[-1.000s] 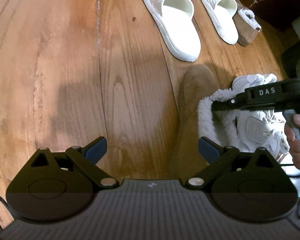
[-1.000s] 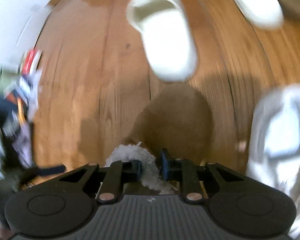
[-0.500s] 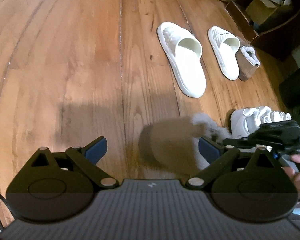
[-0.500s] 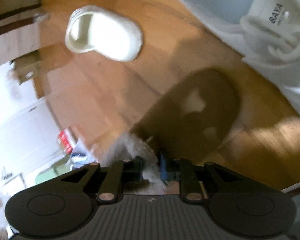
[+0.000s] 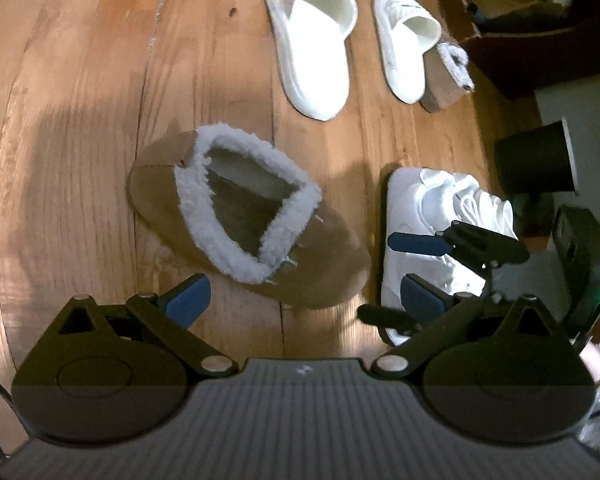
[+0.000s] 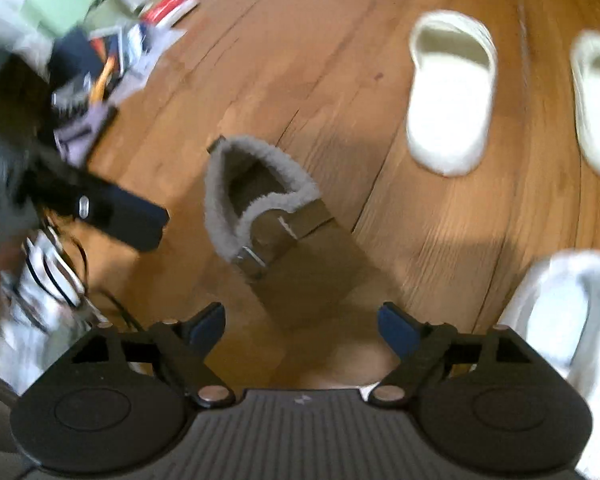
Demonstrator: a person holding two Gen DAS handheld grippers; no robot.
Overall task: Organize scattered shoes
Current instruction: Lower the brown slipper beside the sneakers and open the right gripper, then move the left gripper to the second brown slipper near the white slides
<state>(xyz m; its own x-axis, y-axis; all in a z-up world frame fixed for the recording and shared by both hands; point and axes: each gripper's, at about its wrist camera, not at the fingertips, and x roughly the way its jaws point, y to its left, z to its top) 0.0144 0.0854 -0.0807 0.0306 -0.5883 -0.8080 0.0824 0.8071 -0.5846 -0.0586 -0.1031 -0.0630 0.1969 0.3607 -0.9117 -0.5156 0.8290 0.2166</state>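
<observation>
On the wooden floor point(image 5: 80, 128), the left wrist view shows two white slides point(image 5: 312, 40), one white sneaker point(image 5: 432, 216), and two brown fleece slippers: one point(image 5: 236, 216) just ahead, one point(image 5: 448, 80) beside the far slide. The left hand-held gripper point(image 5: 304, 296) gapes empty.

The right view, blurred, shows the right hand-held gripper point(image 6: 300, 326) opening, empty, the slipper point(image 6: 260, 208) on the floor ahead. No writing is legible.

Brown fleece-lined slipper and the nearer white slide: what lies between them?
Only bare wood floor, partly shadowed, between the brown slipper and white slide, seen in the left wrist view.
</observation>
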